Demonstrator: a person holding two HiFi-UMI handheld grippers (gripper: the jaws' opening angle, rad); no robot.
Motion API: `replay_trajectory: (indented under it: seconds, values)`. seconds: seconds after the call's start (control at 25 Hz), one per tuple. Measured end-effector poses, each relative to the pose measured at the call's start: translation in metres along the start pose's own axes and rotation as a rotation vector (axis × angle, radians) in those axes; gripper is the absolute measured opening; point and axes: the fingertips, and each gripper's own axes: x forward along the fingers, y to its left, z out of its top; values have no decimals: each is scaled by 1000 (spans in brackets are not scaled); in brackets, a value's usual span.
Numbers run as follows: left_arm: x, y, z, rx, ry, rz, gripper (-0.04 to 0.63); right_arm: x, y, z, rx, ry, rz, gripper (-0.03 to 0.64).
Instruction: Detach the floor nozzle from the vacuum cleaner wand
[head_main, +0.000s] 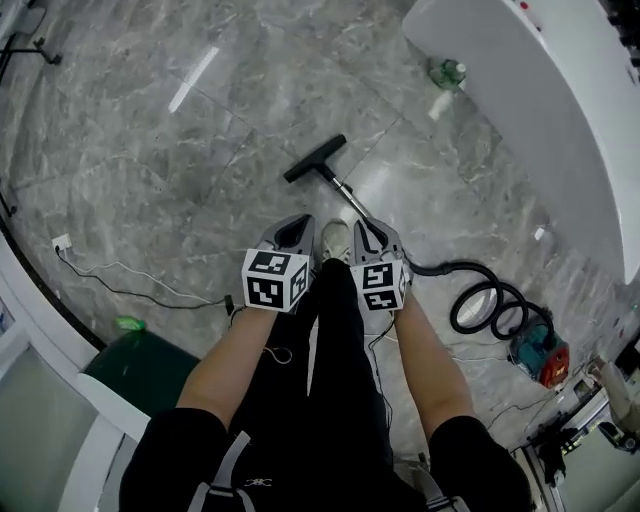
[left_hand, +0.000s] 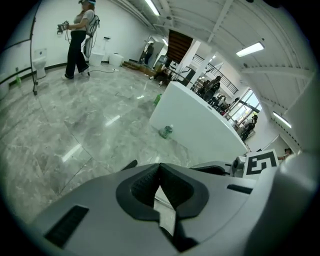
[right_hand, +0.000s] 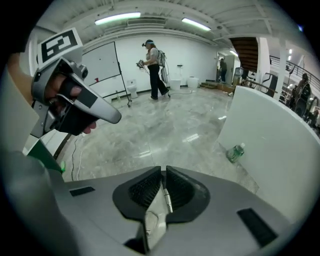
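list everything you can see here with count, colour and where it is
floor nozzle: one, black, on the floor ahead, at the wand's far end
wand: one, silver, on the floor, running from the nozzle back toward the grippers
hose: one, black, coiled on the floor at right
vacuum body: one, teal and red, beside the hose coil
bottle: one, green, on the floor by the counter
counter: one, white, curved, upper right
wall socket: one, white, at left, with a cable
other person: one, dark trousers, far across the room
shoe: one, white, between the grippers
left gripper: grey, shut, empty
right gripper: grey, shut, empty
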Motion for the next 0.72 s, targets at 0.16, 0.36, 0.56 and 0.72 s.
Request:
replay_trajectory:
  seconds: [0.16,0.36,0.56,0.72]
  values:
    - [59,26,-41,-32,28,1,8,78,-3,-63,24,82,86,98]
    - [124,68,-83,-30,29,10,8,175,-9,-155,-60,206,135,193]
    - [170,108,-110,-33,21,24,8,252,-27,-246,-106,357,88,344]
    - [190,132,-125,-38,10,36,8,295,-29,-295,-138,436,57,377]
